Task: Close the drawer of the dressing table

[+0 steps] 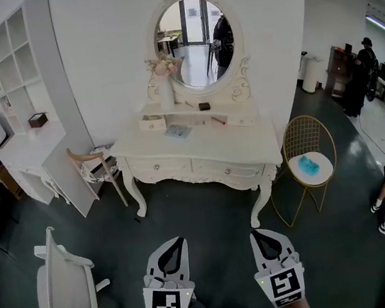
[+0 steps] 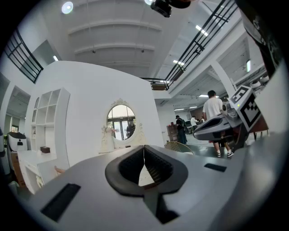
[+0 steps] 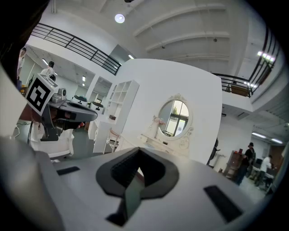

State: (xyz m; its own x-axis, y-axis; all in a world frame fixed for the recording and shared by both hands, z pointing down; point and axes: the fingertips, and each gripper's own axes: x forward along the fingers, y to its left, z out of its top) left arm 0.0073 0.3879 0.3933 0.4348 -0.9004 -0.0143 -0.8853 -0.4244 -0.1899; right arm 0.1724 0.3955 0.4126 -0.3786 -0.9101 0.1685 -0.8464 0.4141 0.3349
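White ornate dressing table (image 1: 200, 157), small top drawer (image 1: 152, 123) out; left gripper (image 1: 179, 240) and right gripper (image 1: 254, 233) jaws together.

gold chair (image 1: 311, 179), blue item (image 1: 309, 164) on seat | white chair (image 1: 64, 276) | shelf unit (image 1: 12, 49)

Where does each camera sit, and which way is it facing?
Head view: on the person's head, looking steeply down at the white carved dressing table; left gripper and right gripper show at the bottom.
Left gripper view: on the left gripper, looking along its shut jaws toward the oval white-framed mirror; the right gripper shows at right.
Right gripper view: on the right gripper, facing that mirror; the left gripper shows at left.
Shared by both gripper views: the mirror ahead.
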